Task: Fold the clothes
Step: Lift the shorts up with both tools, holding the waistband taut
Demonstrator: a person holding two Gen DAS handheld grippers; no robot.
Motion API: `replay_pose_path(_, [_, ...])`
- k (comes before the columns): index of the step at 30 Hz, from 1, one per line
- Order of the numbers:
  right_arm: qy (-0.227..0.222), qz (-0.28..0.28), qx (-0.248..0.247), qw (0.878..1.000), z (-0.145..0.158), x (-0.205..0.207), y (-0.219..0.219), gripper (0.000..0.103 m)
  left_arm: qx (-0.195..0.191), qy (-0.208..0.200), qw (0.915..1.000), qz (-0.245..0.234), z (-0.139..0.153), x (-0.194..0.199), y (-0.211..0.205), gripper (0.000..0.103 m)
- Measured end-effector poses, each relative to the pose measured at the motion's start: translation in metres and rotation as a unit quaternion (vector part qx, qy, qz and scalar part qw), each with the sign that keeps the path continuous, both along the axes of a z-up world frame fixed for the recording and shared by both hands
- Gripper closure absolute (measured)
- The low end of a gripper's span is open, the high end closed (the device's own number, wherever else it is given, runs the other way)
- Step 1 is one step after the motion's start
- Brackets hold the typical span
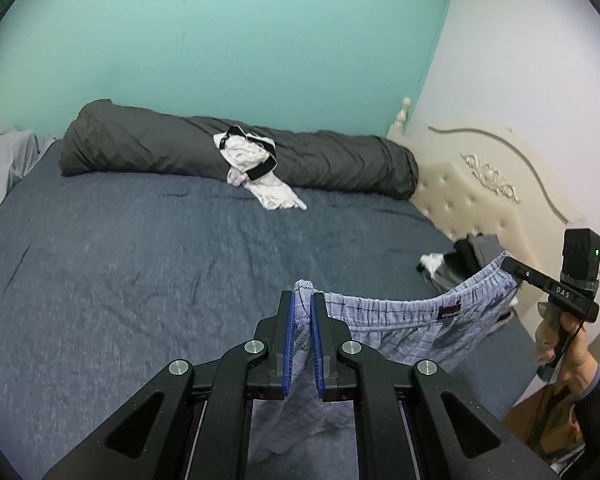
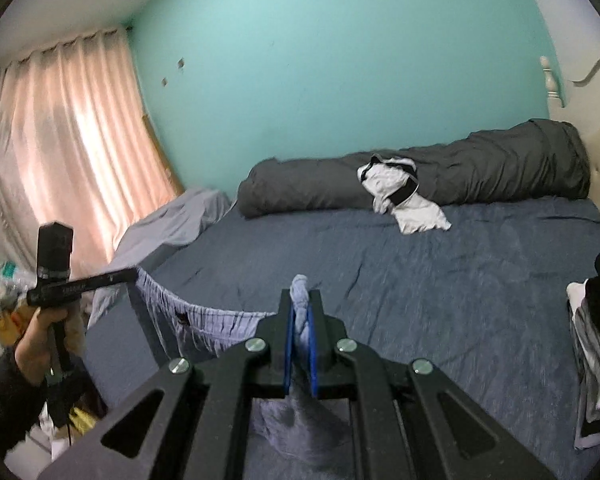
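Light blue plaid boxer shorts (image 1: 400, 320) hang by their waistband, stretched in the air above the bed between both grippers. My left gripper (image 1: 303, 298) is shut on one end of the waistband, and the cloth drops down between its blue pads. My right gripper (image 2: 300, 296) is shut on the other end, with a bunch of cloth sticking up past the tips. Each gripper shows in the other's view: the right gripper (image 1: 508, 264) in a hand (image 1: 572, 344), the left gripper (image 2: 134, 274) in a hand (image 2: 40, 332). The shorts (image 2: 204, 320) sag a little in the middle.
The bed has a dark blue sheet (image 1: 140, 260). A rolled dark grey duvet (image 1: 180, 148) lies along the far wall, with a white and black garment (image 1: 256, 164) draped on it. Folded clothes (image 1: 464, 256) are stacked by the cream headboard (image 1: 480, 184). A grey cloth (image 2: 172, 220) lies near the curtain (image 2: 60, 140).
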State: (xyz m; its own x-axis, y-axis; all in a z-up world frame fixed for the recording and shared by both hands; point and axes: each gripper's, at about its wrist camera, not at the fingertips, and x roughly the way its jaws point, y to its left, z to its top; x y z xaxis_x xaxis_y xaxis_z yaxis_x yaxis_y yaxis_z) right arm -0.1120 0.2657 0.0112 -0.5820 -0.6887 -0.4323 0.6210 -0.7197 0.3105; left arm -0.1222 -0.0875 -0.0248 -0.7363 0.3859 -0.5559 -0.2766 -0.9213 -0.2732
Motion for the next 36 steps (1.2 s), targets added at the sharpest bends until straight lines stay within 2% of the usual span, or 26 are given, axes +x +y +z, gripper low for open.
replay_pose_path(3, [-0.020,0.001,0.011,1.000,-0.020,-0.005,-0.003,0.097,-0.004,-0.018,0.9998,0.000,-0.017,-0.004,0.002,0.095])
replay_pose_path(7, [-0.045,-0.011,0.019,0.999,-0.050,-0.026,-0.009,0.097,-0.006,-0.049,0.9987,0.009,-0.052,-0.027,0.003,0.095])
replay_pose_path(17, [-0.117,-0.038,0.063,0.990,-0.157,-0.139,-0.044,0.097,0.001,-0.116,0.9923,0.044,-0.164,-0.130,-0.005,0.095])
replay_pose_path(22, [-0.126,-0.047,0.081,0.988,-0.187,-0.182,-0.054,0.097,0.000,-0.132,0.9898,0.053,-0.207,-0.177,-0.005,0.095])
replay_pose_path(29, [-0.144,-0.051,0.101,0.983,-0.230,-0.228,-0.062,0.097,0.000,-0.156,0.9858,0.063,-0.249,-0.227,-0.005,0.095])
replay_pose_path(36, [-0.162,-0.059,0.112,0.979,-0.264,-0.256,-0.074,0.097,-0.013,-0.174,0.9822,0.070,-0.272,-0.255,-0.005,0.095])
